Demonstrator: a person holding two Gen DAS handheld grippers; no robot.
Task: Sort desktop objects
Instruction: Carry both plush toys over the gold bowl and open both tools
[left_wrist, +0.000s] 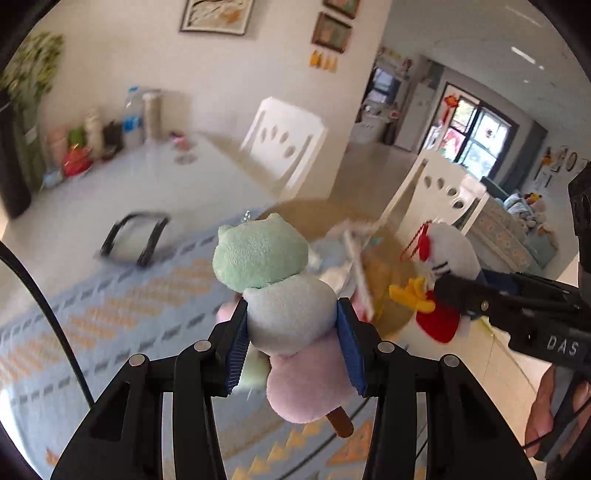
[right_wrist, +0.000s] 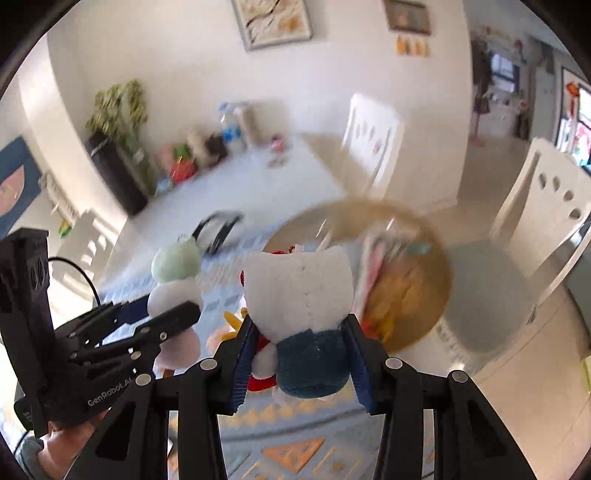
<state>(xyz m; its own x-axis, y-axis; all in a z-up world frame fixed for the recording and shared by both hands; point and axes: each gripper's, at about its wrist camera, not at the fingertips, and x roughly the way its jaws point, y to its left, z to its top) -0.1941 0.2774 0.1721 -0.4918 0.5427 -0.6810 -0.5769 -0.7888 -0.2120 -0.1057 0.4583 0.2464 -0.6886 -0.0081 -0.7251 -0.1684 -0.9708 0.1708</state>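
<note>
My left gripper (left_wrist: 291, 321) is shut on a plush skewer toy (left_wrist: 284, 295) with a green frog head, a grey-white ball, a pink ball and a brown stick, held above the patterned cloth. It also shows in the right wrist view (right_wrist: 175, 291). My right gripper (right_wrist: 299, 332) is shut on a white cat plush (right_wrist: 297, 291) with a dark blue body and red bow. That plush also shows in the left wrist view (left_wrist: 447, 254), to the right of the skewer toy. A round tan basket (right_wrist: 417, 325) with several items lies just beyond both toys.
A blue and orange patterned cloth (left_wrist: 110, 314) covers the near table. A black-framed stand (left_wrist: 135, 240) sits on the white table (left_wrist: 166, 177). Bottles and cups (left_wrist: 92, 140) stand at the far end. White chairs (left_wrist: 284, 144) stand beyond and at the right.
</note>
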